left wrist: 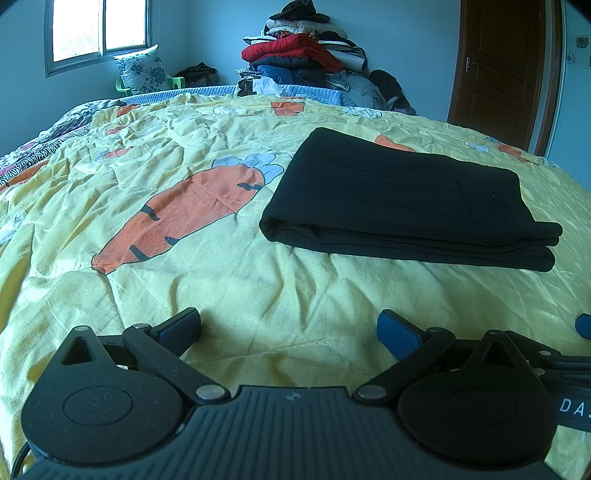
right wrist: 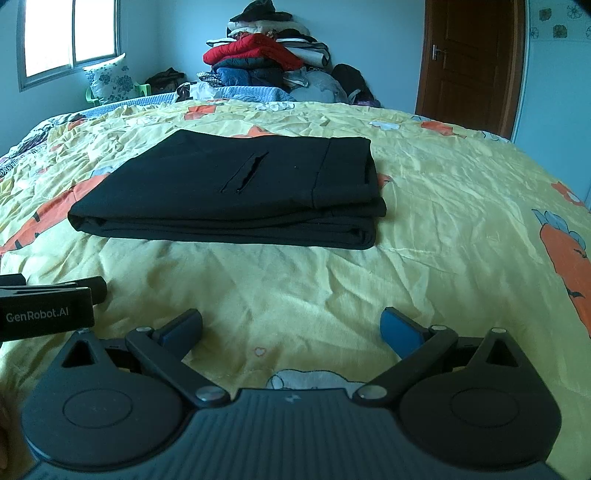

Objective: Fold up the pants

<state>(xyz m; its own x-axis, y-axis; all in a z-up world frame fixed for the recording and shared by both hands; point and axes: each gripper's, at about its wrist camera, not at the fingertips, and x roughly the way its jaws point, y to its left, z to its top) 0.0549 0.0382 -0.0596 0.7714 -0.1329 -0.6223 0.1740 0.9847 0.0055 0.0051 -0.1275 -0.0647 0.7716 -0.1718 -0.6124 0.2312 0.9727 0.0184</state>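
Black pants (left wrist: 402,199) lie folded into a flat rectangular stack on the yellow carrot-print bedspread (left wrist: 184,280), ahead and to the right in the left wrist view. In the right wrist view the pants (right wrist: 236,192) lie ahead and slightly left, a slit pocket showing on top. My left gripper (left wrist: 290,330) is open, its blue pads wide apart over bare bedspread, well short of the pants. My right gripper (right wrist: 291,328) is open too and holds nothing. The left gripper's body (right wrist: 48,306) shows at the left edge of the right wrist view.
A tall pile of clothes and quilts (left wrist: 306,51) stands at the far end of the bed. A floral pillow (left wrist: 142,70) leans under the window (left wrist: 99,29). A brown door (left wrist: 502,70) is at the back right. The bedspread (right wrist: 443,221) stretches right of the pants.
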